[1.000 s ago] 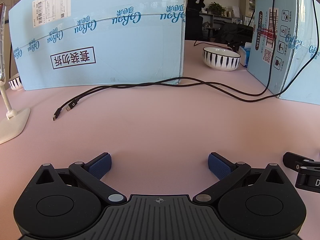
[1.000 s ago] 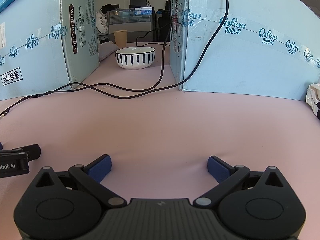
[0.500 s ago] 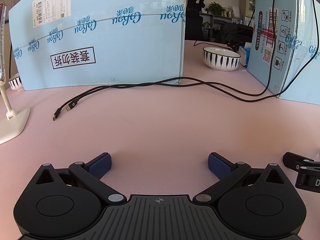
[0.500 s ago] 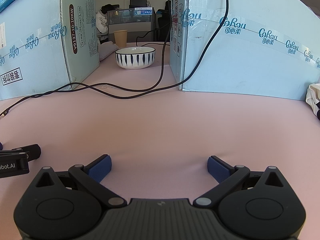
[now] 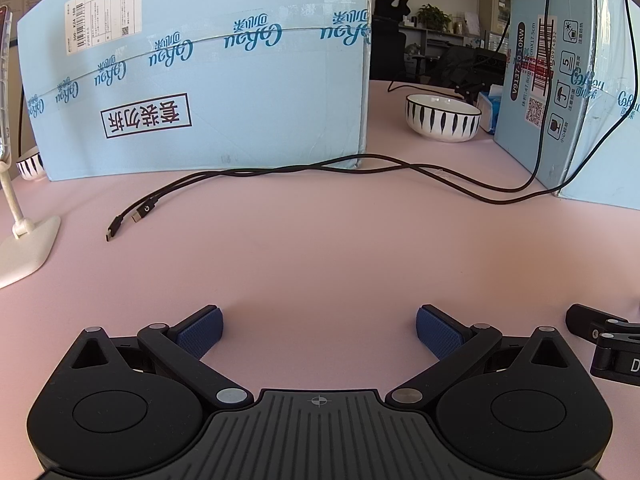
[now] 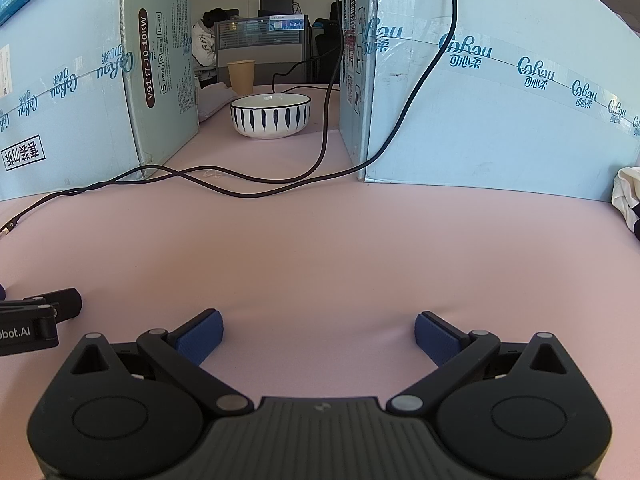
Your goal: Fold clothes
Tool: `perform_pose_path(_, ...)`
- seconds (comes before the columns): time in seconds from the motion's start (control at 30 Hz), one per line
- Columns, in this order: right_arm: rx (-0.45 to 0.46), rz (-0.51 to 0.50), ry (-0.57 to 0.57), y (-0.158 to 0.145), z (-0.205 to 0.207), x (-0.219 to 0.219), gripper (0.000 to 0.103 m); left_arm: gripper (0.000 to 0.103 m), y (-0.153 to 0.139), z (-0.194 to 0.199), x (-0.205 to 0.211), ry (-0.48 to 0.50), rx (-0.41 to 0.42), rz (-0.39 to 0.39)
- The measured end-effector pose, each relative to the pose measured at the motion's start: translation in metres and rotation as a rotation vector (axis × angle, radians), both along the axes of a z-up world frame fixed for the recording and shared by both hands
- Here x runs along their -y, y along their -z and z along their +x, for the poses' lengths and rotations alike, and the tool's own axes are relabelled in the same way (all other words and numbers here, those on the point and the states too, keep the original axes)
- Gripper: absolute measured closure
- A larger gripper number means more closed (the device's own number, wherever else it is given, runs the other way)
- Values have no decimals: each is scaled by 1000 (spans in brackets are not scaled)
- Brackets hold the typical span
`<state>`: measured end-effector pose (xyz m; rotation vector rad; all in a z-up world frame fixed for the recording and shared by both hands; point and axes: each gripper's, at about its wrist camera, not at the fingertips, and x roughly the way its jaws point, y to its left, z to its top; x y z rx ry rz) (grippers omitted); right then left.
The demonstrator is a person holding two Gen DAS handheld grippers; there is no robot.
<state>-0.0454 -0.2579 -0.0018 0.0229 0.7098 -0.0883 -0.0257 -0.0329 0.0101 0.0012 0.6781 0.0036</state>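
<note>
Here, through my left wrist camera, my left gripper [image 5: 319, 330] sits low over the pale pink surface [image 5: 320, 256] with its blue-padded fingers [image 5: 200, 334] spread wide and nothing between them. Ahead lie two black cables [image 5: 280, 170] that trail across the surface, their plugs near a white stand base [image 5: 26, 246] at the left edge. Behind them stands a large light blue cardboard box [image 5: 208, 80], a second light blue cardboard box [image 5: 572, 92] stands to the right, and a white bowl with black stripes [image 5: 442, 122] sits in the gap between the two. A black part of my right gripper [image 5: 604, 344] shows at the right edge. Through my right wrist camera, my right gripper [image 6: 318, 334] is likewise spread apart and empty above the same pink surface, with my other gripper just beside it at the left edge. The clothes [image 6: 628, 200], a cream-white crumpled bundle with dark marks, lie at the far right edge against the box there, well apart from both grippers. A tan paper cup [image 6: 241, 76] stands behind the bowl.
</note>
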Motion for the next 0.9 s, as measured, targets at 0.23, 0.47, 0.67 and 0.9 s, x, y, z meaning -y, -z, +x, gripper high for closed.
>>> perform_pose_path(0.23, 0, 0, 0, 0, 0, 0, 0, 0, 0, 0, 0, 0, 0, 0)
perform_pose_path(0.47, 0, 0, 0, 0, 0, 0, 0, 0, 0, 0, 0, 0, 0, 0)
perform_pose_path(0.67, 0, 0, 0, 0, 1, 0, 0, 0, 0, 0, -1, 0, 0, 0)
perform_pose_path(0.9, 1, 0, 1, -1, -2, 0, 0, 0, -1, -1, -1, 0, 0, 0)
